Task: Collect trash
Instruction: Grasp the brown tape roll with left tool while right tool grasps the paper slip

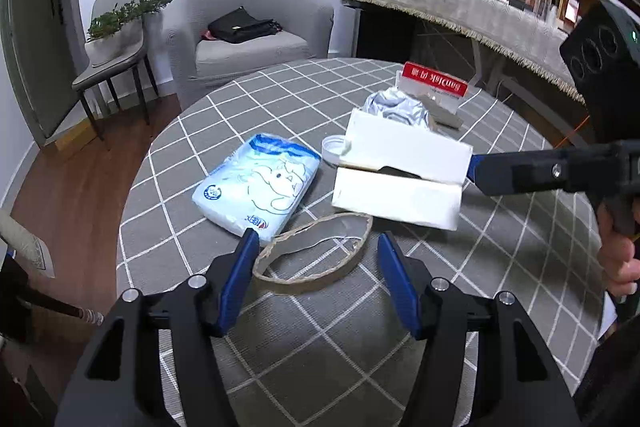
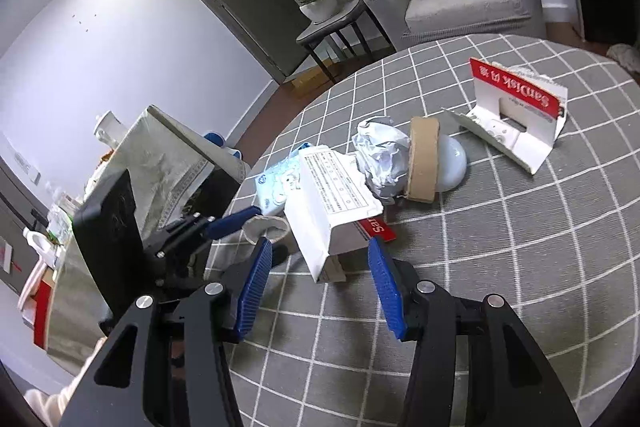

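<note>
Gripping a white box (image 1: 400, 183), the right gripper (image 2: 318, 267) hovers; the left gripper (image 1: 318, 259), jaws apart, straddles a ring (image 1: 316, 255). Most trash remains on the table (image 1: 360, 347).

Tissue pack (image 1: 258, 185) on table (image 1: 328, 339), left of box (image 1: 400, 179). Cardboard ring (image 1: 316, 259) before both (nearest camera). Crumpled wrapper (image 1: 396, 107) behind box; folded card (image 1: 434, 87) behind wrapper. Armchair (image 1: 248, 31) beyond table.
</note>
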Motion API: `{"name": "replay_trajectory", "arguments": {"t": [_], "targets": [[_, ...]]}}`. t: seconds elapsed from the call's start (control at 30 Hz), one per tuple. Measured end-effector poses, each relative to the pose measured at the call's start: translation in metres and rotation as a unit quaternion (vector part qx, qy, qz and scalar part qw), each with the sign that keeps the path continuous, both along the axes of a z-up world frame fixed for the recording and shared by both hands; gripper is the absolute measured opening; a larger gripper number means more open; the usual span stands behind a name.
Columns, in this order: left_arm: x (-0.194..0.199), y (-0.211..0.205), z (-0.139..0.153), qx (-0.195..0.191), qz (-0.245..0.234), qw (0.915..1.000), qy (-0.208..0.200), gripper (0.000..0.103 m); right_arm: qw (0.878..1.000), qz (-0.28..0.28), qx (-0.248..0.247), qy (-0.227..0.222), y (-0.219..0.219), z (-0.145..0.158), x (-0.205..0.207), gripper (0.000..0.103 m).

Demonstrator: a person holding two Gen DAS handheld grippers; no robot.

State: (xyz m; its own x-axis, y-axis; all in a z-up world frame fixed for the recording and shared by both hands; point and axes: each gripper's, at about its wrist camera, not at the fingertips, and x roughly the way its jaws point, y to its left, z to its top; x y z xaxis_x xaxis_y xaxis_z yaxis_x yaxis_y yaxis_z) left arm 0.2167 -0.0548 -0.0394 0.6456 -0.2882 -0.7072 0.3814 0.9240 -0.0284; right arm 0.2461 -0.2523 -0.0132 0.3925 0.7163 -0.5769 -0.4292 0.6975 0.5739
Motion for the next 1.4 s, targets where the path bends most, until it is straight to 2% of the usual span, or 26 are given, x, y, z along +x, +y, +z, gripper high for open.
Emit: {"name": "replay_trajectory", "arguments": {"t": [0.13, 0.27, 0.33, 0.5, 0.67, 0.83, 0.93, 1.1, 1.23, 1.4], "targets": [[0.002, 0.002, -0.005, -0.006, 0.001, 0.9999, 0.011, 0.057, 0.999, -0.003, 0.033, 0.020, 0.004, -0.003, 0.006, 0.051], [0.003, 0.008, -0.004, -0.033, 0.003, 0.9992, 0.020, 0.039, 0.998, -0.008, 0.056, 0.030, 0.009, -0.005, 0.011, 0.051], [0.003, 0.010, -0.003, -0.046, 0.000, 0.9986, 0.025, 0.030, 0.998, -0.009, 0.052, 0.025, 0.014, -0.005, 0.012, 0.051], [-0.002, 0.007, -0.004, -0.042, -0.005, 0.9988, 0.023, 0.029, 0.998, -0.035, 0.044, 0.016, 0.012, -0.007, 0.014, 0.051], [-0.001, 0.009, -0.005, -0.060, -0.001, 0.9978, 0.027, 0.030, 0.997, -0.056, 0.059, 0.014, 0.008, -0.006, 0.018, 0.051], [-0.001, 0.003, -0.003, -0.052, 0.001, 0.9983, 0.025, 0.030, 0.994, -0.076, 0.078, 0.025, 0.010, -0.012, 0.024, 0.051], [-0.002, 0.000, -0.004, -0.052, -0.003, 0.9983, 0.025, 0.028, 0.993, -0.081, 0.082, 0.023, 0.013, -0.010, 0.027, 0.042], [0.000, 0.003, -0.004, -0.053, 0.002, 0.9982, 0.028, 0.025, 0.993, -0.097, 0.063, 0.026, 0.014, -0.013, 0.030, 0.014], [-0.002, 0.008, -0.002, -0.051, 0.009, 0.9982, 0.028, 0.025, 0.993, -0.097, 0.061, 0.017, 0.012, -0.009, 0.029, 0.006], [-0.008, 0.017, 0.008, -0.058, 0.016, 0.9979, 0.023, 0.025, 0.993, -0.098, 0.071, 0.000, 0.010, 0.003, 0.023, 0.005]]}}
